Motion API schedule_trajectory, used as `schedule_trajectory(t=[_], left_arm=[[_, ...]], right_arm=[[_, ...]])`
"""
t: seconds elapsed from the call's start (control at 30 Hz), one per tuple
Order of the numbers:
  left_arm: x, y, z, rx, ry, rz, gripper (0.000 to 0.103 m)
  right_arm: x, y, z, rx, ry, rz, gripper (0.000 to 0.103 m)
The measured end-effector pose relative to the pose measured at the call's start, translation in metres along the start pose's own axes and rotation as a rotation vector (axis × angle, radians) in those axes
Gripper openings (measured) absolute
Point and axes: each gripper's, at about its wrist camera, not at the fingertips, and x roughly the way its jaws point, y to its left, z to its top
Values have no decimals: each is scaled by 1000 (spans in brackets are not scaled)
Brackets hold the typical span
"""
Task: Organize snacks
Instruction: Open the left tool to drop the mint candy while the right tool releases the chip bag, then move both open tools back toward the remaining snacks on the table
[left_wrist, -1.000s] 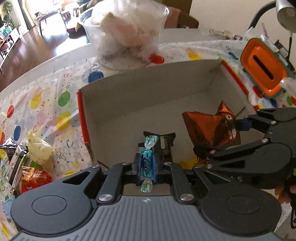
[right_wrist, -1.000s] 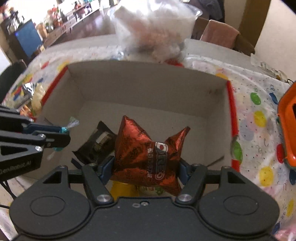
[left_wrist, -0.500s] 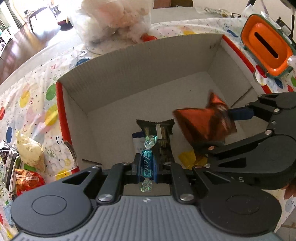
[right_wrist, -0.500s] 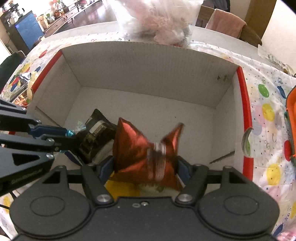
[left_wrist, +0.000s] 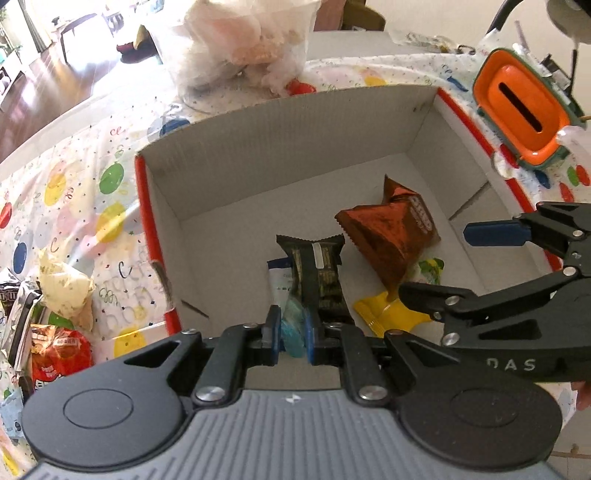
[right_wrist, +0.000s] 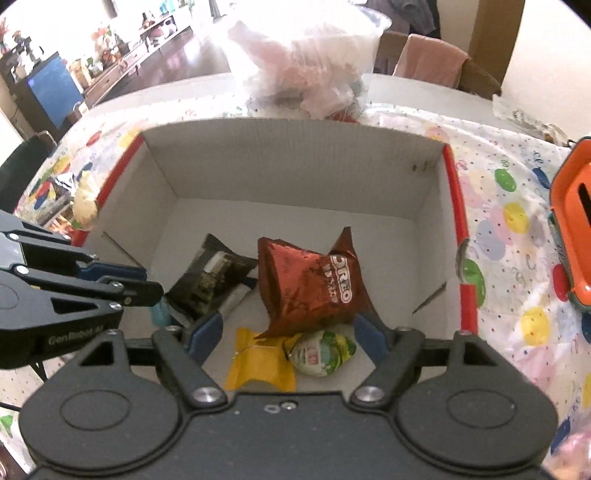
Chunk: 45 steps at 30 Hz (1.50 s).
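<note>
A white cardboard box (left_wrist: 295, 147) (right_wrist: 295, 166) with a red rim lies open under both grippers. My left gripper (left_wrist: 293, 332) (right_wrist: 153, 291) is shut on a small blue candy (left_wrist: 293, 330), just above a black bar wrapper (left_wrist: 314, 269) (right_wrist: 210, 280) in the box. My right gripper (right_wrist: 286, 328) (left_wrist: 436, 262) has its jaws opening. The brown Oreo pack (right_wrist: 310, 284) (left_wrist: 388, 236) rests on the box floor between and beyond the pads, free of them. Under it lie a yellow packet (right_wrist: 258, 365) (left_wrist: 388, 314) and a green-and-white packet (right_wrist: 321, 350).
A clear plastic tub (left_wrist: 243, 51) (right_wrist: 306, 55) of bagged food stands behind the box. An orange container (left_wrist: 517, 99) sits at the right. Loose snacks, a pale bag (left_wrist: 62, 288) and a red packet (left_wrist: 59, 350), lie on the spotted tablecloth left of the box.
The right gripper's jaws have spread, and the Oreo pack has dropped out of them onto the box floor. The left gripper still pinches the blue candy.
</note>
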Motion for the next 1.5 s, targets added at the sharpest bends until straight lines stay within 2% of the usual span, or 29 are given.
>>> schedule_trajectory(t=[0.23,0.4,0.9,0.97,1.03,1.07,1.2,1.3,1.5], left_arm=[[-37,13,-18,7,-81,-36,14],[-64,26,-33,1,-139,-52,25],[-119,80,-80,-19,-249,-60,30],[-125,89,-87,-33,-259,-64,35],[-132,99,-95,-45,-279,-67,58],[-135,103,-100,-50,-291,-60,61],[-148,119,-115,-49,-326,-56,64],[-154,136,-128,-72,-344,-53,74],[-164,172,-150,-82,-374,-23,74]], right_arm=[[-36,10,-8,80,-87,-11,82],[-58,25,-14,104,-142,1,83],[-101,99,-26,104,-285,66,88],[-104,110,-27,97,-299,81,93],[-106,123,-27,82,-312,90,95],[-106,128,-27,77,-316,92,95],[-106,149,-26,62,-324,112,98],[-106,165,-25,47,-335,126,101],[-100,199,-24,19,-338,133,103]])
